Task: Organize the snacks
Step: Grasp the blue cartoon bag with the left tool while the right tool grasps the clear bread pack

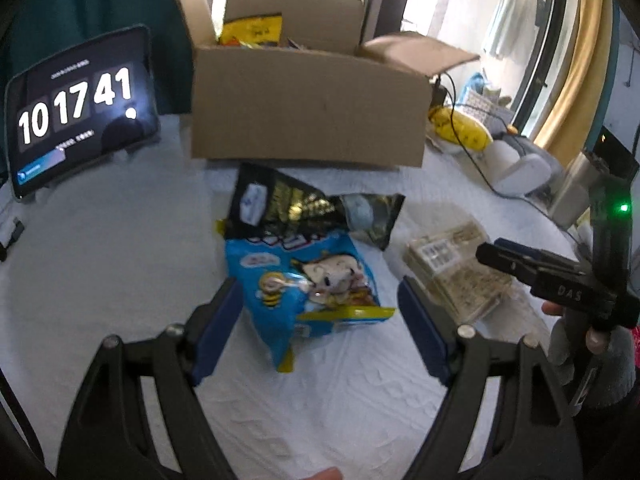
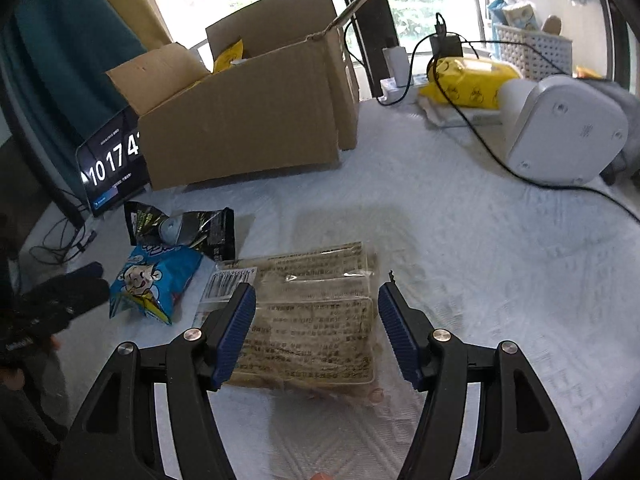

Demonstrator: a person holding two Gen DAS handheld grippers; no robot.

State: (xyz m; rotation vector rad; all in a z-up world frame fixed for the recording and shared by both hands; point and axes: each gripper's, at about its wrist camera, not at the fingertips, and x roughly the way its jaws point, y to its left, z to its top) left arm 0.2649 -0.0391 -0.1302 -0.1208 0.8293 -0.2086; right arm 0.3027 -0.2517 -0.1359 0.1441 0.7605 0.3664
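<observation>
White quilted cloth covers the whole tabletop, and at the top centre of both views the cardboard box stands open, a yellow packet already peeking over its rim. Down in the left wrist view, the left gripper hangs over the blue snack bag, jaws spread wide, a blue pad on either side of the bag's lower end, neither pressing that I can see. Just above it in the frame lies the black snack bag, overlapping the blue one's top edge, so a clean lift wants a grip low on the blue bag, away from that overlap. Over in the right wrist view, the right gripper straddles the clear pack of crackers in the lower middle, fingers wide and empty, the pack flat between them. That pack looks broad and slippery; I'd say come down square, catch it across its narrower width, and squeeze gently so nothing cracks. Both bags puff with air, so a firm pinch near a seam should hold better than the middle. Then it's up and over that near wall of the box.
</observation>
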